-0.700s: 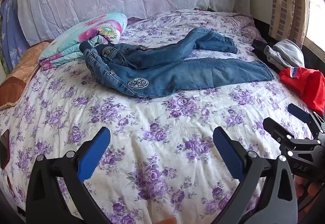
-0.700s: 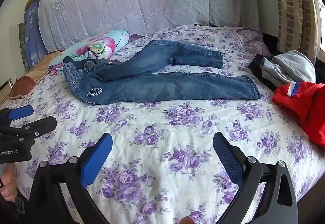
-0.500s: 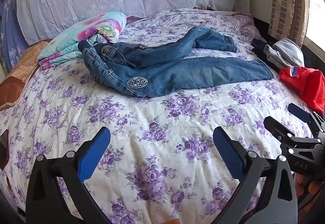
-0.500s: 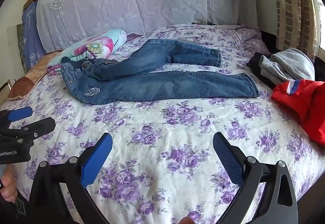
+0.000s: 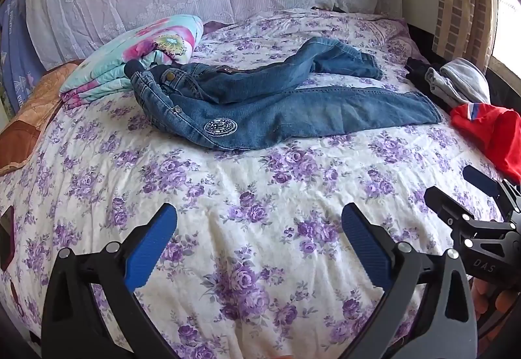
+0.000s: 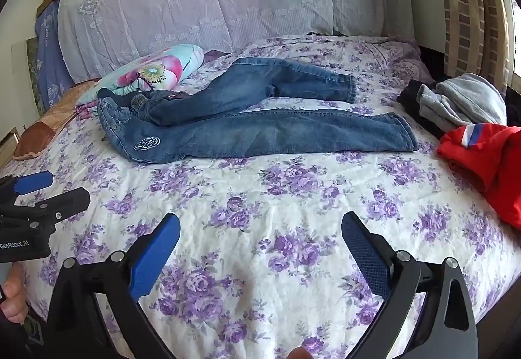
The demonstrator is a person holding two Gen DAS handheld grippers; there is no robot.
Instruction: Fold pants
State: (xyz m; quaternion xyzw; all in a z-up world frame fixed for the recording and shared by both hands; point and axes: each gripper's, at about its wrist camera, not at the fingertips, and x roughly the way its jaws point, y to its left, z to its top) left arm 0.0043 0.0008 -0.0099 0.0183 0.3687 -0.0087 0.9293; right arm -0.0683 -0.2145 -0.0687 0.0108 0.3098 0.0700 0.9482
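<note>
I held the left gripper [image 5: 259,240] and right gripper [image 6: 260,241] level, side by side, jaws spread wide and empty, over the bedspread [image 5: 260,183] short of the jeans [image 5: 276,111], which lay unfolded, seemingly untouched.

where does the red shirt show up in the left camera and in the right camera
Left wrist: the red shirt lies at the right edge, mid-height, just past the hem of the jeans.
Right wrist: the red shirt lies at the right edge, mid-height, below the grey garment.
Shared landmark: the round white patch on the jeans.
</note>
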